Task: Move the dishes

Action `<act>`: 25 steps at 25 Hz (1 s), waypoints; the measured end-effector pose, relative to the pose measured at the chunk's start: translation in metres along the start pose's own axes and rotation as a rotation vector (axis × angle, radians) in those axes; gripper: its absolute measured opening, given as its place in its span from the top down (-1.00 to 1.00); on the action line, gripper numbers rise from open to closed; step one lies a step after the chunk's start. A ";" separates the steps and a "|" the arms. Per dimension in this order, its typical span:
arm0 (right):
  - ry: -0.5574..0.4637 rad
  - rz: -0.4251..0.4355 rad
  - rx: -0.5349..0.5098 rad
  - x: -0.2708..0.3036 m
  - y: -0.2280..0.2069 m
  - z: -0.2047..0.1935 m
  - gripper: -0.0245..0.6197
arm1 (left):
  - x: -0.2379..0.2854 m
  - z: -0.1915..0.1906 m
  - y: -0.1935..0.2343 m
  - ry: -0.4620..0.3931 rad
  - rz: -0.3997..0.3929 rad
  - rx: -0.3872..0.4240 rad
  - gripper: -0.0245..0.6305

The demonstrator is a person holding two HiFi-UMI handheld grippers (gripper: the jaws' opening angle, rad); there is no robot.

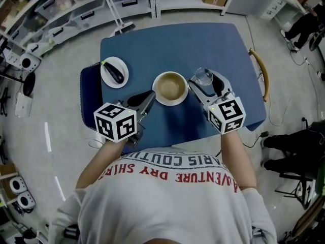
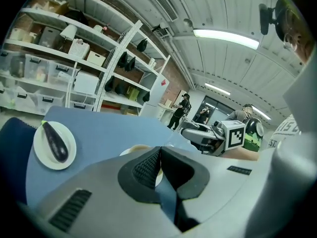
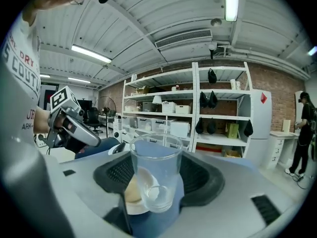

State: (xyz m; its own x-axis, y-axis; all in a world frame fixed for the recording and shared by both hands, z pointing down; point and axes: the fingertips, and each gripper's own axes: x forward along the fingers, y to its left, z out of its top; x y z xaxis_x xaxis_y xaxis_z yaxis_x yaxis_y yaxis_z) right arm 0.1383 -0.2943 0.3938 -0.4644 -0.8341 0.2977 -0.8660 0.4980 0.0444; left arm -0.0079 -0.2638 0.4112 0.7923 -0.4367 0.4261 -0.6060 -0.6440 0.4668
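Note:
A blue table (image 1: pixel 172 44) carries a white bowl (image 1: pixel 170 88) with a tan inside. To its left is a small white plate (image 1: pixel 114 71) with a dark eggplant (image 1: pixel 115 71) on it. My right gripper (image 1: pixel 205 83) is shut on a clear glass (image 1: pixel 203 77) just right of the bowl; in the right gripper view the glass (image 3: pixel 156 175) sits between both pads, with the bowl (image 3: pixel 130 195) low behind it. My left gripper (image 1: pixel 150 96) is shut on nothing, its tips at the bowl's left rim. The left gripper view shows its pads (image 2: pixel 148 170) touching, and the plate (image 2: pixel 54 144) to the left.
A dark blue chair (image 1: pixel 90 90) stands against the table's left edge and a curved wooden chair back (image 1: pixel 259 67) at its right edge. Storage shelves (image 1: pixel 76 9) line the far side. People stand far off in the left gripper view (image 2: pixel 181 108).

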 end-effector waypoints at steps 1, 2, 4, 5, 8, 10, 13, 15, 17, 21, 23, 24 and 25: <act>0.006 -0.011 0.005 -0.002 -0.006 -0.004 0.04 | 0.004 0.001 -0.002 0.003 -0.005 0.004 0.84; 0.013 -0.021 0.010 -0.003 -0.012 -0.008 0.03 | 0.008 0.002 -0.004 0.006 -0.009 0.008 0.85; 0.029 -0.040 0.020 -0.004 -0.023 -0.016 0.04 | 0.016 0.003 -0.006 0.014 -0.017 0.015 0.85; 0.037 -0.048 0.024 -0.004 -0.027 -0.021 0.04 | 0.018 0.003 -0.007 0.019 -0.020 0.017 0.84; 0.060 -0.074 0.032 -0.004 -0.036 -0.035 0.04 | 0.023 0.001 -0.008 0.033 -0.027 0.021 0.85; 0.078 -0.090 0.041 -0.004 -0.041 -0.045 0.04 | 0.026 0.000 -0.008 0.043 -0.030 0.021 0.85; 0.098 -0.106 0.061 -0.002 -0.049 -0.060 0.04 | 0.031 -0.002 -0.004 0.057 -0.029 0.020 0.85; 0.106 -0.115 0.070 -0.002 -0.054 -0.068 0.04 | 0.033 -0.003 -0.002 0.067 -0.026 0.018 0.85; 0.116 -0.124 0.075 -0.001 -0.060 -0.076 0.04 | 0.037 -0.004 0.000 0.075 -0.023 0.016 0.85; 0.114 -0.134 0.087 -0.002 -0.071 -0.088 0.04 | 0.045 -0.008 0.000 0.091 -0.019 0.016 0.85; 0.099 -0.135 0.102 -0.003 -0.073 -0.089 0.03 | 0.047 -0.010 0.001 0.099 -0.020 0.015 0.85; 0.093 -0.135 0.106 -0.003 -0.073 -0.089 0.04 | 0.048 -0.011 0.001 0.102 -0.020 0.014 0.85; 0.089 -0.134 0.108 -0.003 -0.072 -0.090 0.04 | 0.048 -0.012 0.002 0.106 -0.020 0.014 0.85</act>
State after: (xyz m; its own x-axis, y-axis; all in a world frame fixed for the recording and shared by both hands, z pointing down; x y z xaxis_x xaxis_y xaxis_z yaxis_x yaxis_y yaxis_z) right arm 0.2191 -0.3064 0.4752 -0.3295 -0.8647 0.3790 -0.9361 0.3514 -0.0120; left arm 0.0283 -0.2782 0.4421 0.7918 -0.3553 0.4968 -0.5886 -0.6612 0.4651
